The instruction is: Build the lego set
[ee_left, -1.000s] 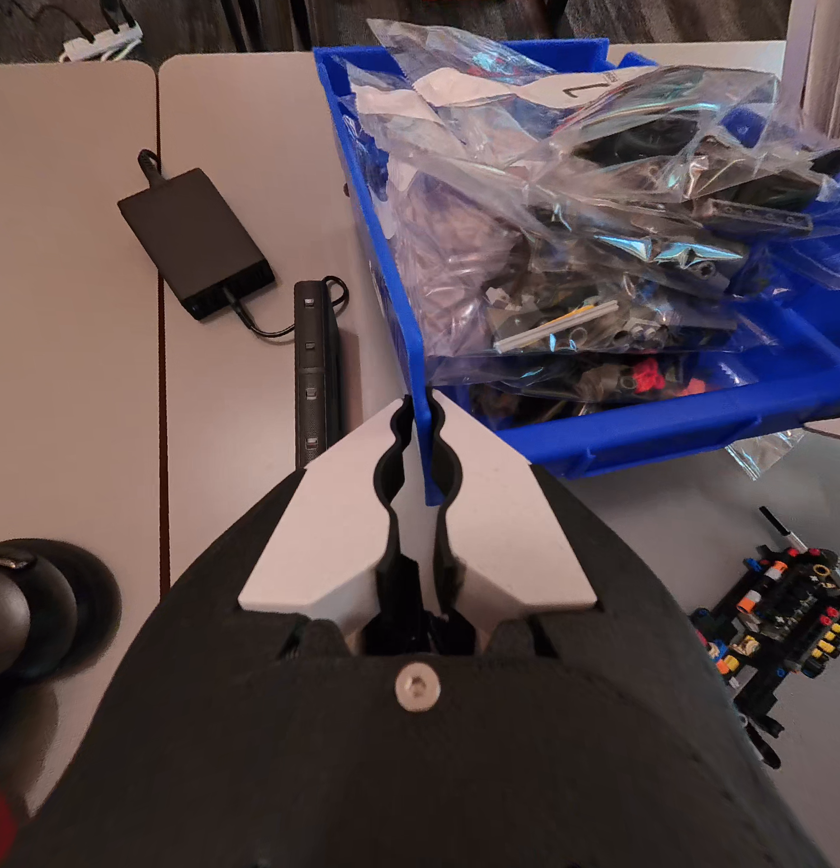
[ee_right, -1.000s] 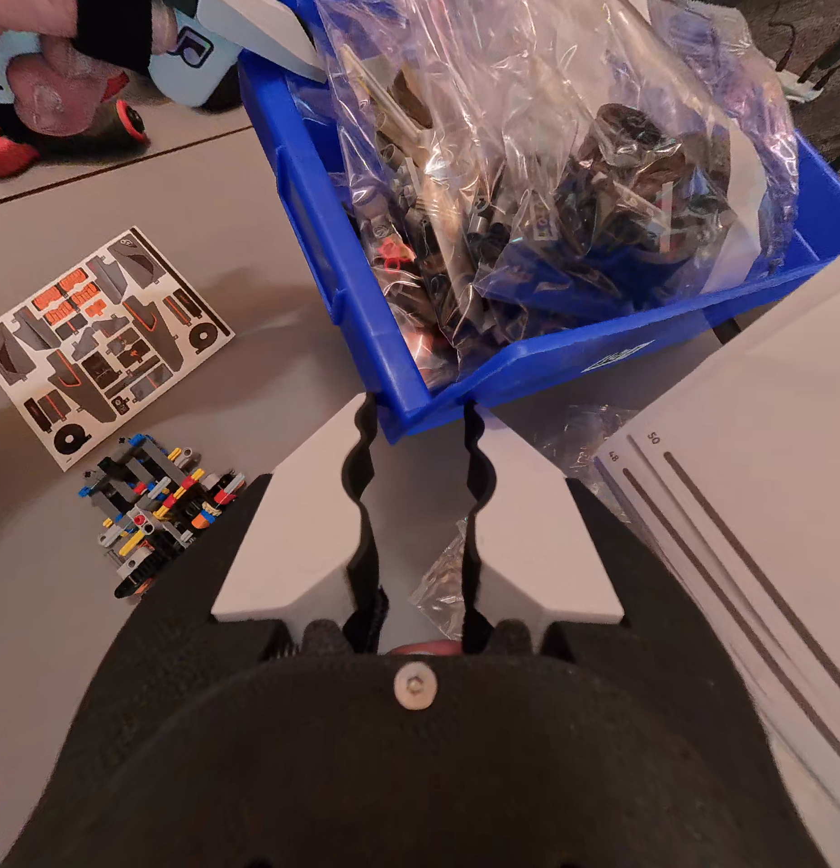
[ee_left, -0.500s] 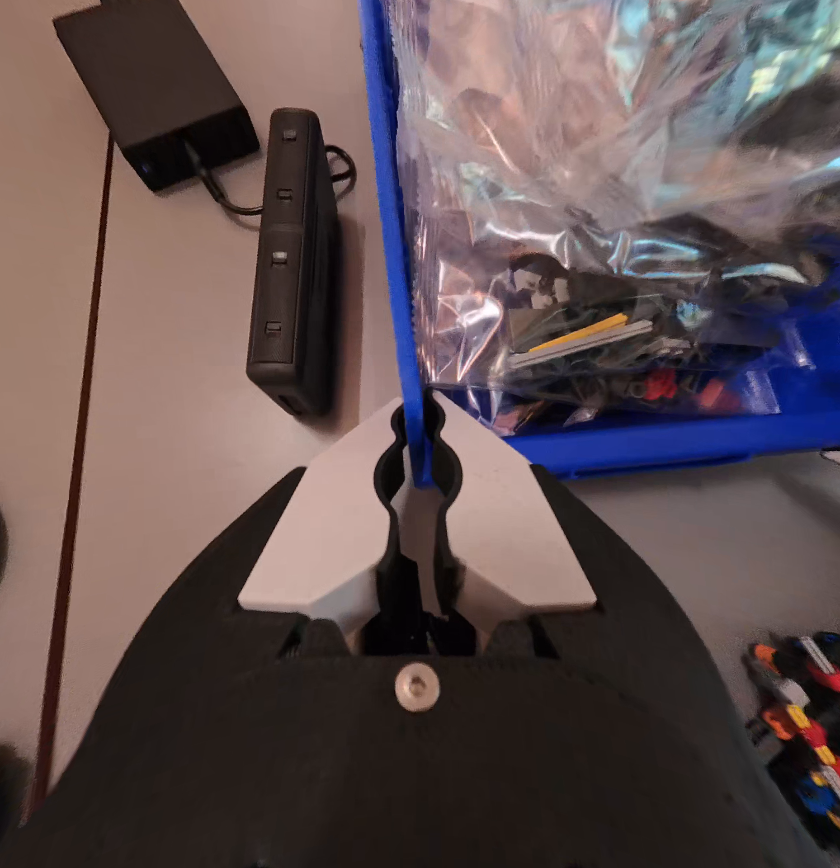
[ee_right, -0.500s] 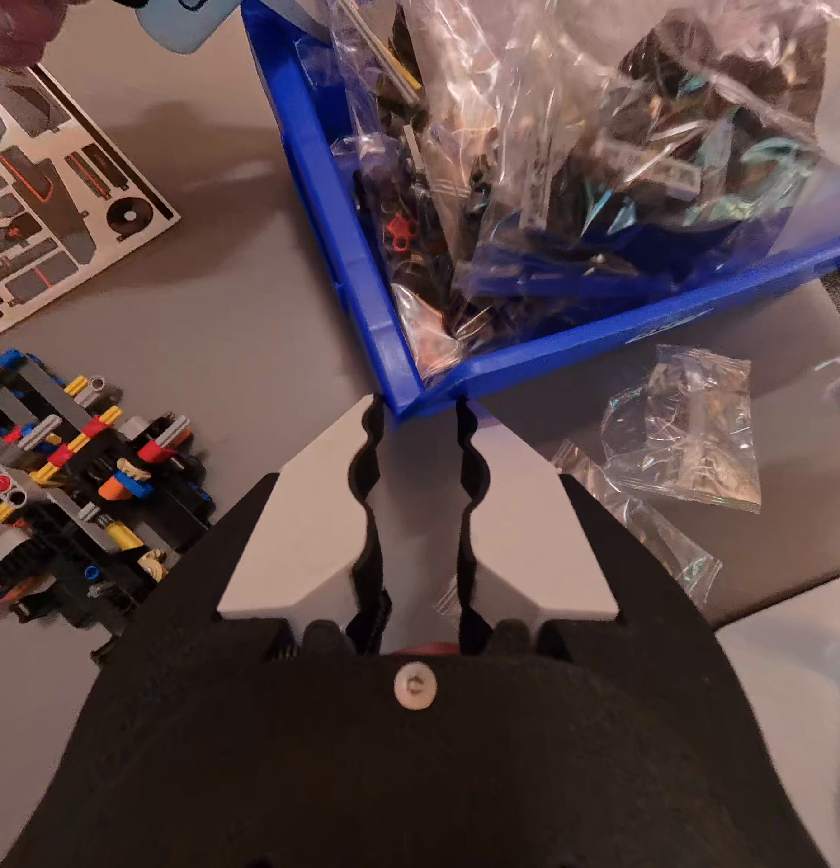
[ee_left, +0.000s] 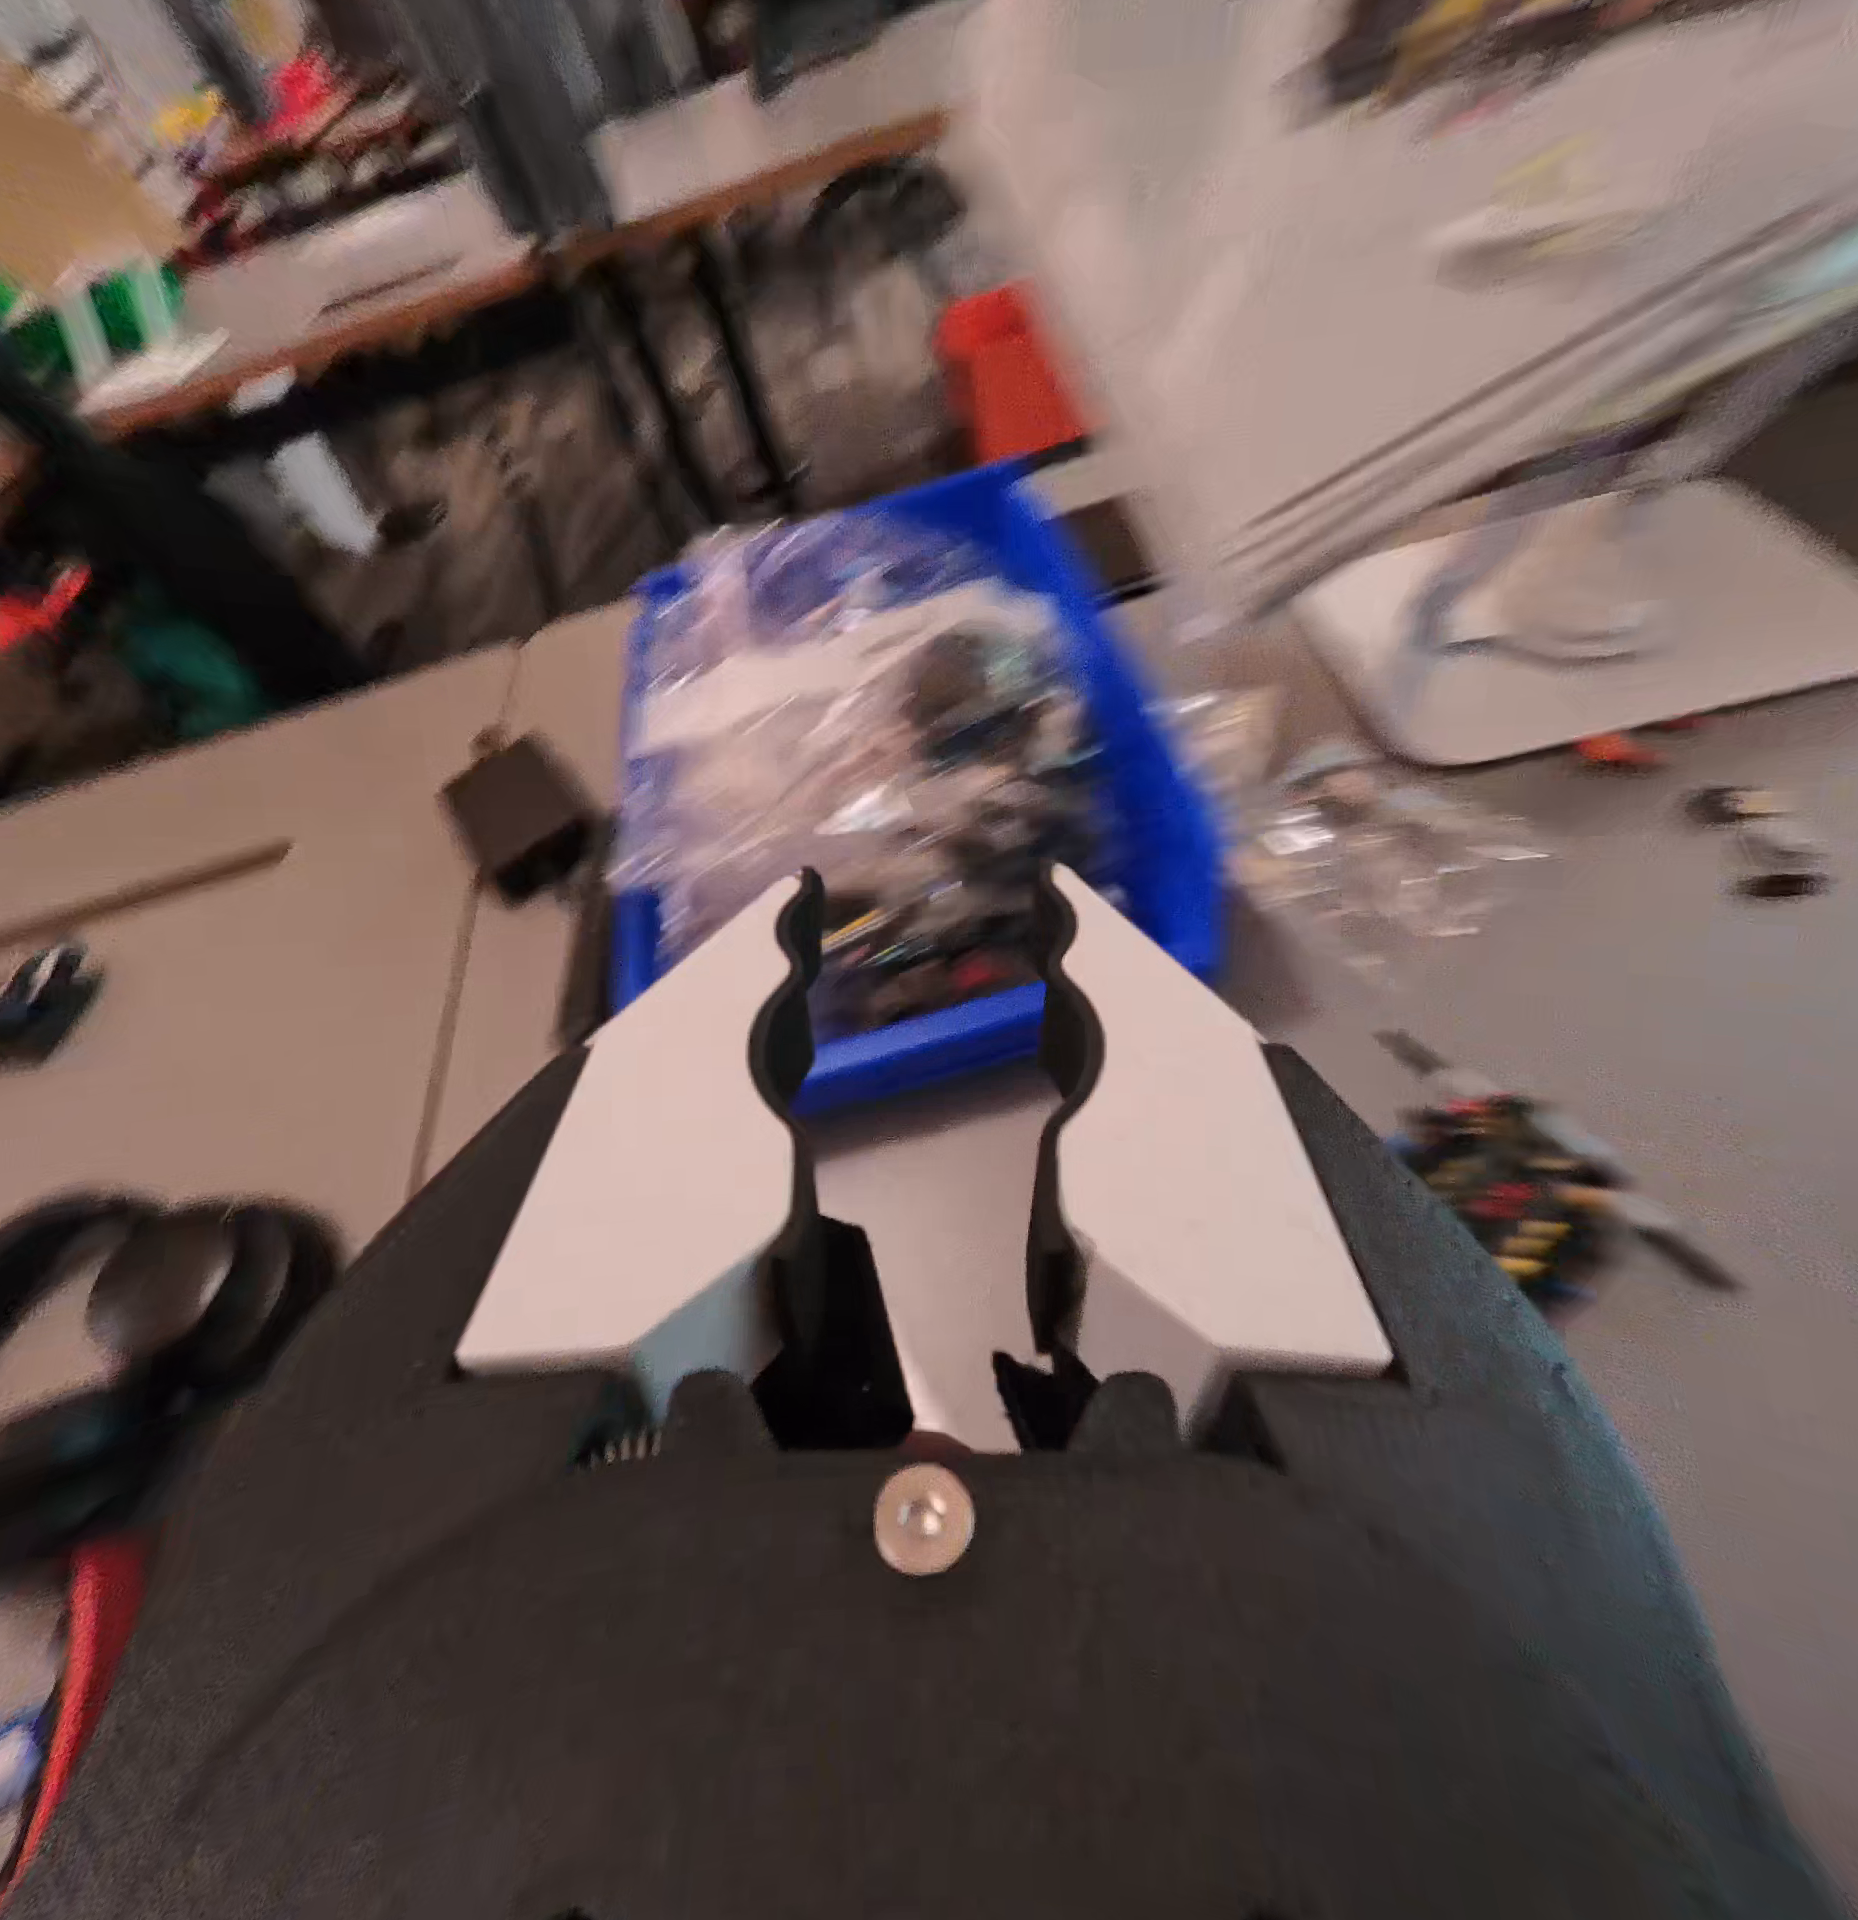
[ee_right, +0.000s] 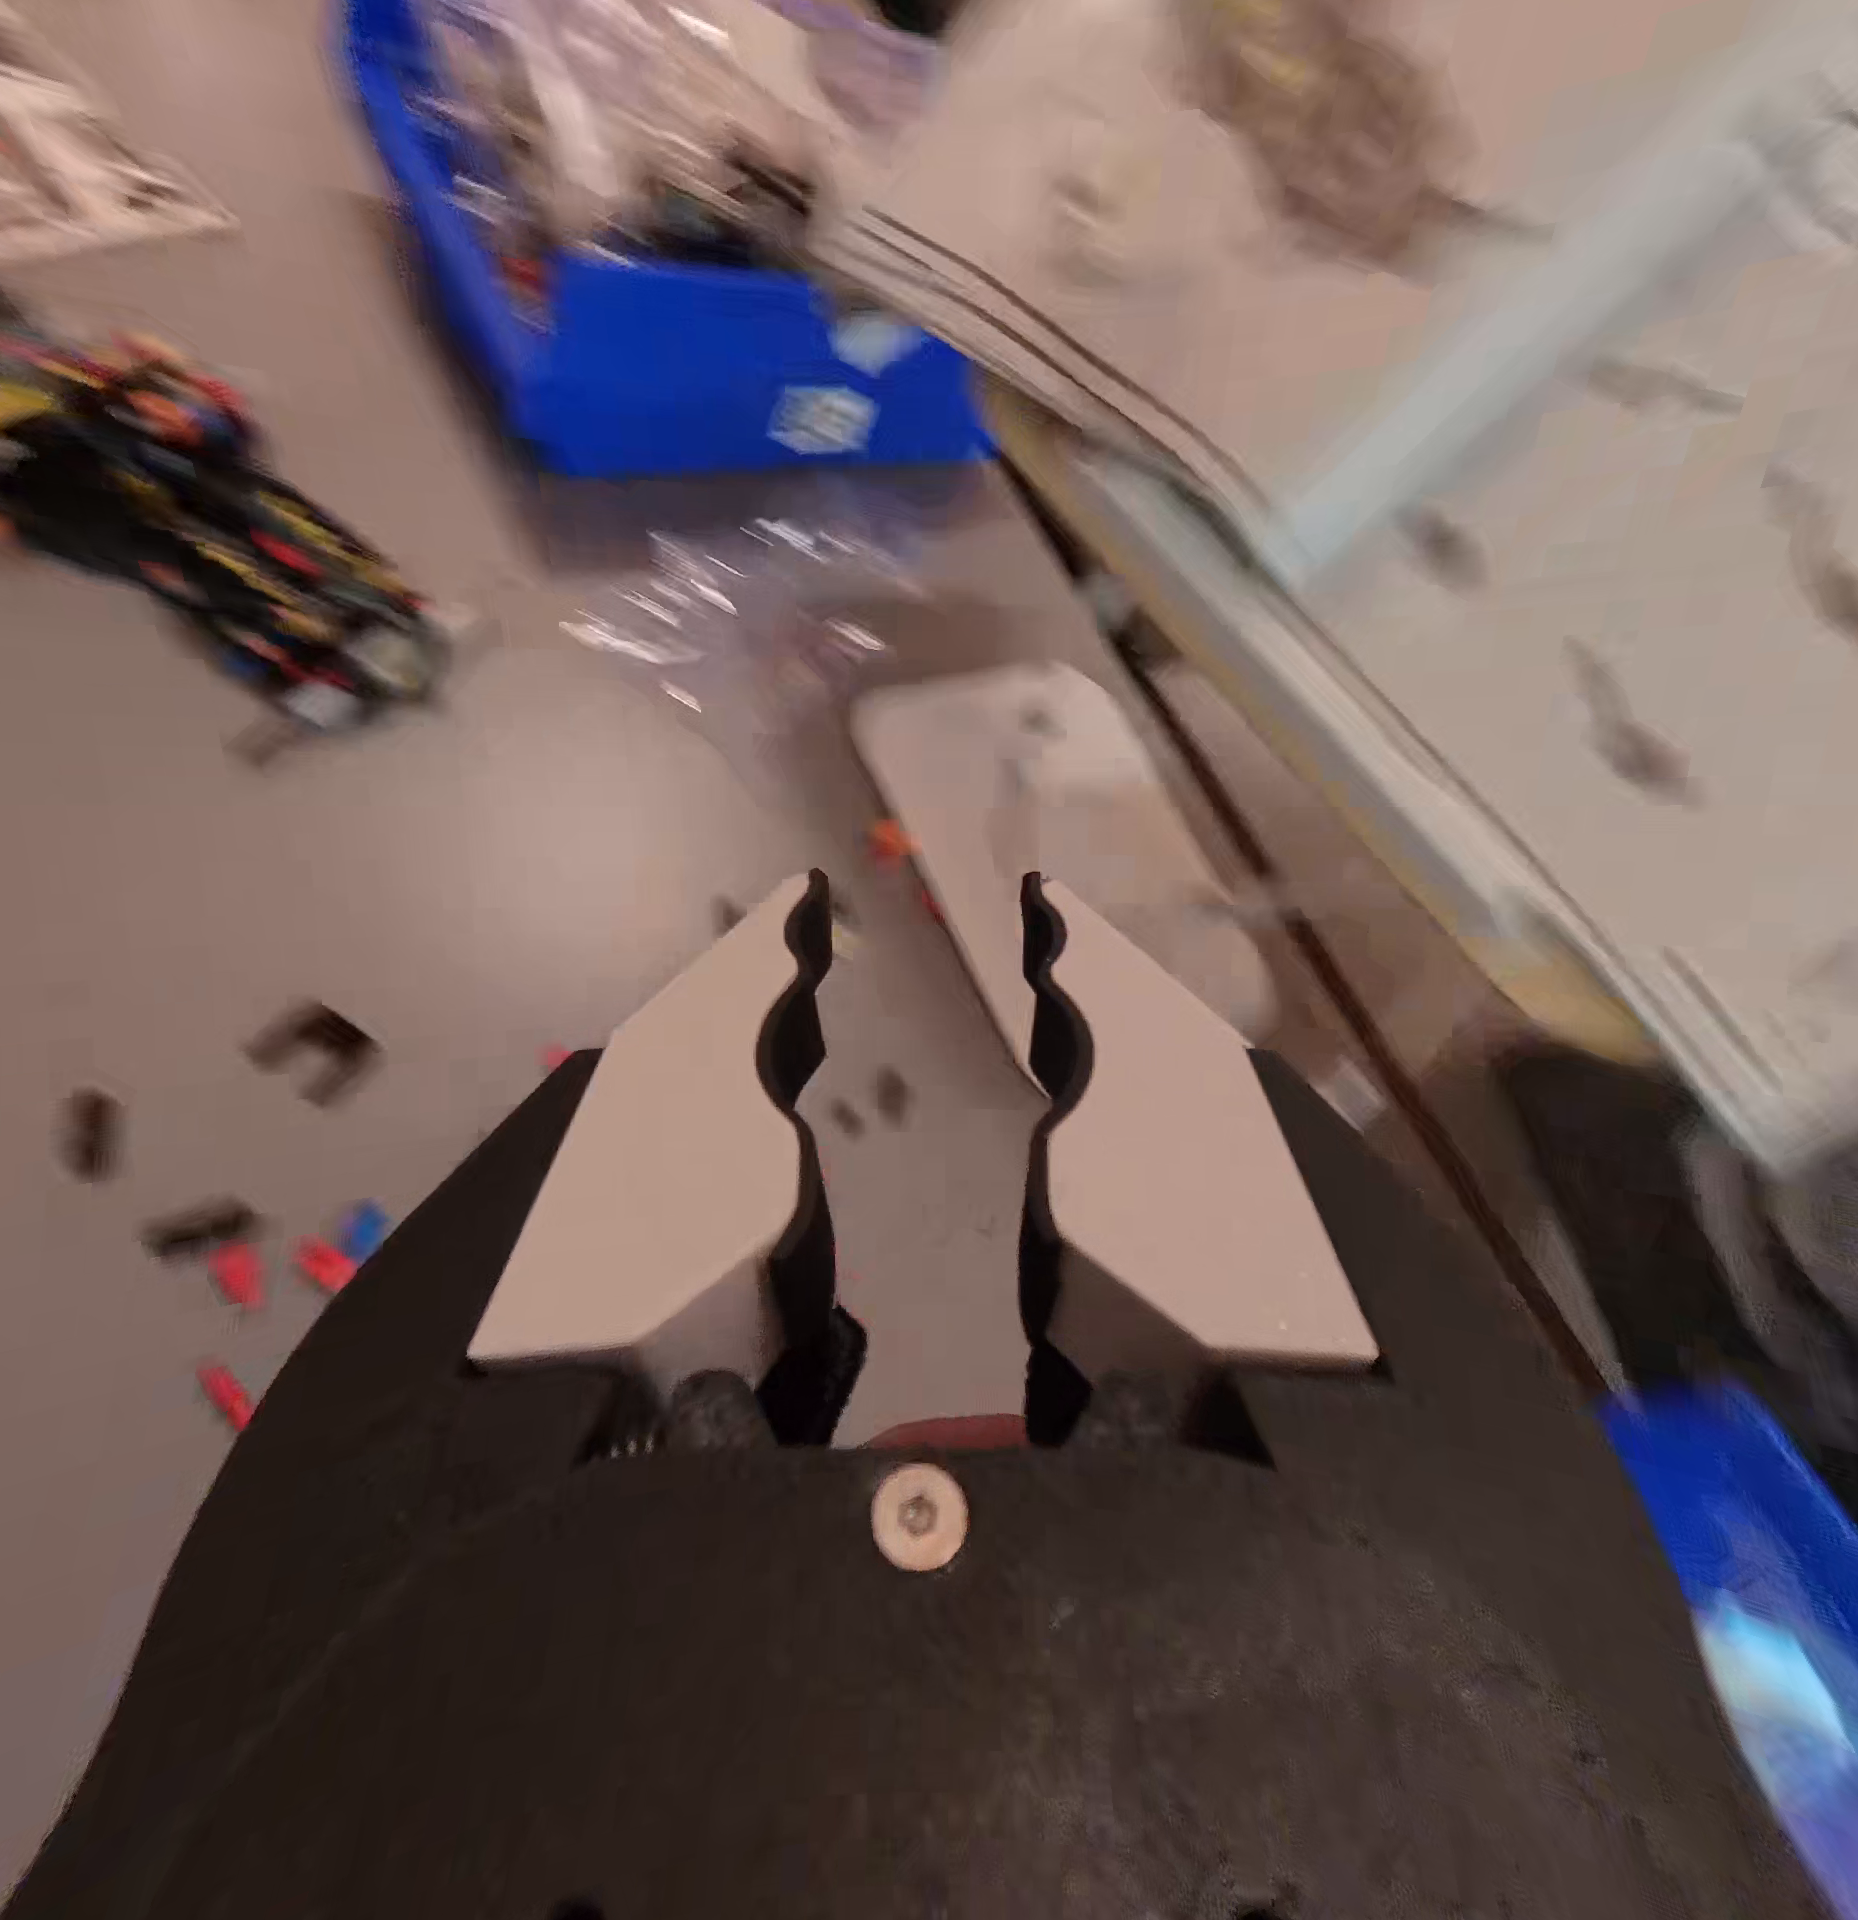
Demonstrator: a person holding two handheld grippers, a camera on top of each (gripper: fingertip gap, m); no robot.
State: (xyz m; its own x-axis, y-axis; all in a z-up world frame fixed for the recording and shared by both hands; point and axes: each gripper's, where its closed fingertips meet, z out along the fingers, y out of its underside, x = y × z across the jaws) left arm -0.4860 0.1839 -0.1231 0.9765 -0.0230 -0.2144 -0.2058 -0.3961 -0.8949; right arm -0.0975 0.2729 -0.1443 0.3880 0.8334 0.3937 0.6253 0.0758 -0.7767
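Both views are blurred by motion. My left gripper [ee_left: 930, 894] is open and empty, raised above the table in front of the blue bin [ee_left: 1164, 727] full of clear bags of lego parts [ee_left: 800, 727]. The partly built black lego model [ee_left: 1507, 1195] lies to its right. My right gripper [ee_right: 920, 894] is open and empty above the grey table, near several loose small pieces [ee_right: 229, 1257]. The bin [ee_right: 696, 364] and the model [ee_right: 177, 499] show farther off in the right wrist view.
A white sheet [ee_right: 1018, 790] and clear empty bags [ee_right: 727, 603] lie ahead of the right gripper. An open instruction booklet [ee_right: 1424, 468] fills the right. A black adapter [ee_left: 514, 800] and cables [ee_left: 125, 1299] lie left of the bin. Shelves stand behind the table. The grippers' ends are close to 40 centimeters from one another. Measured from the fingertips, the model [ee_right: 177, 499] is 20 centimeters or so from the left gripper and 30 centimeters from the right.
My left gripper let go of the bin's corner, opened and pulled back and up. My right gripper also drew back from the bin and swung towards the loose pieces.
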